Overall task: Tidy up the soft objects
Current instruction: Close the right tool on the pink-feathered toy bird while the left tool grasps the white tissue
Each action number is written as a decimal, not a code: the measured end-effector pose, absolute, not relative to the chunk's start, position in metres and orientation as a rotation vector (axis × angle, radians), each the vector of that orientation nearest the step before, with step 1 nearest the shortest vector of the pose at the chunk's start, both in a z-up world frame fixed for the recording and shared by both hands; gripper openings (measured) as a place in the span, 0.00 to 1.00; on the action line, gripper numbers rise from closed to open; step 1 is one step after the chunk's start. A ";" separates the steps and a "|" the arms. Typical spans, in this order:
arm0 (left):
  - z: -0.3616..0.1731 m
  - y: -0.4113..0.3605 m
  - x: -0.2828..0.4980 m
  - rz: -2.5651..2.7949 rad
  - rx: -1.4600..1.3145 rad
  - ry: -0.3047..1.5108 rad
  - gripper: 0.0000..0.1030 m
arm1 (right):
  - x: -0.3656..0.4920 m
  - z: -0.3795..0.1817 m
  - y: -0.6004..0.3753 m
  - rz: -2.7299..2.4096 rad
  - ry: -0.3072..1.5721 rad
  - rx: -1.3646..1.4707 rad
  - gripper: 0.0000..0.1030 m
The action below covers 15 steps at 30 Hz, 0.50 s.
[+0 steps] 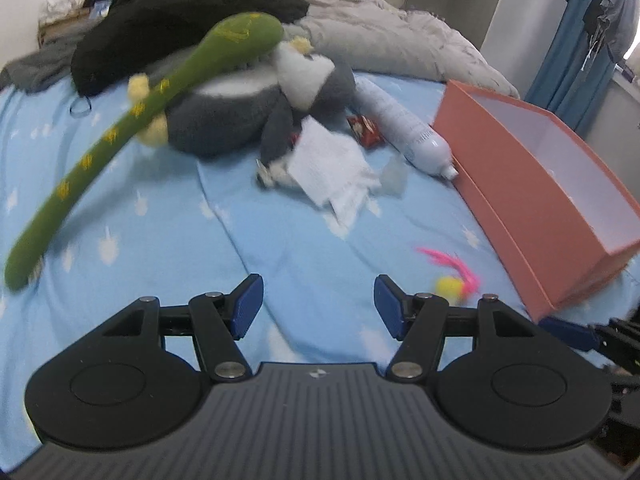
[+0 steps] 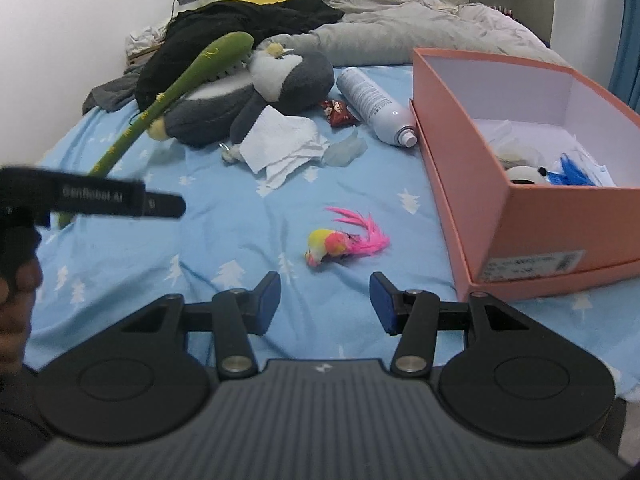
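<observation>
Right wrist view: the right tool [image 2: 325,303] gapes empty just below the bird toy [image 2: 334,245], lying mid-frame on the bed [image 2: 240,216] left of the box [image 2: 472,184]. Light and soft; pinch its body, not the feathers. The left tool [image 1: 319,307] is likewise spread, empty.

The left hand-held gripper [image 1: 319,304] points forward with its two blue-padded fingers [image 1: 248,306] spread wide apart, nothing between them. The right hand-held gripper [image 2: 325,303] is posed the same way, fingers [image 2: 267,302] wide apart and empty. In the right wrist view, the person's left hand [image 2: 18,280] grips the other tool's black handle at the left edge.
</observation>
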<state>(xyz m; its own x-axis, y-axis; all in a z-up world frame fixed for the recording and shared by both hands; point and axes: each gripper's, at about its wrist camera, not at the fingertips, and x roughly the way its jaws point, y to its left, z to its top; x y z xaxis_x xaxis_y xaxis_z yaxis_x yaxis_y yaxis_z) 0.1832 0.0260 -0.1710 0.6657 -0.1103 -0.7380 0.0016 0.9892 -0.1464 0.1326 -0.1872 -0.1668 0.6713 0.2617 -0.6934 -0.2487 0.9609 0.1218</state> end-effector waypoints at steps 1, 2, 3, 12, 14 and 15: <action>-0.172 0.027 0.191 -0.056 -0.129 0.842 0.65 | 0.137 -0.170 -0.186 0.287 0.786 0.015 0.50; -0.174 0.029 0.200 -0.051 -0.130 0.843 0.65 | 0.142 -0.173 -0.184 0.286 0.788 0.014 0.50; -0.176 0.031 0.208 -0.049 -0.135 0.840 0.65 | 0.147 -0.176 -0.183 0.287 0.785 0.014 0.50; -0.202 0.023 0.270 -0.049 -0.094 0.846 0.65 | 0.184 -0.194 -0.179 0.284 0.795 -0.005 0.52; -0.208 0.020 0.281 -0.055 -0.098 0.852 0.65 | 0.191 -0.198 -0.178 0.294 0.794 -0.005 0.60; -0.210 0.018 0.286 -0.060 -0.100 0.852 0.65 | 0.194 -0.198 -0.177 0.302 0.789 -0.005 0.60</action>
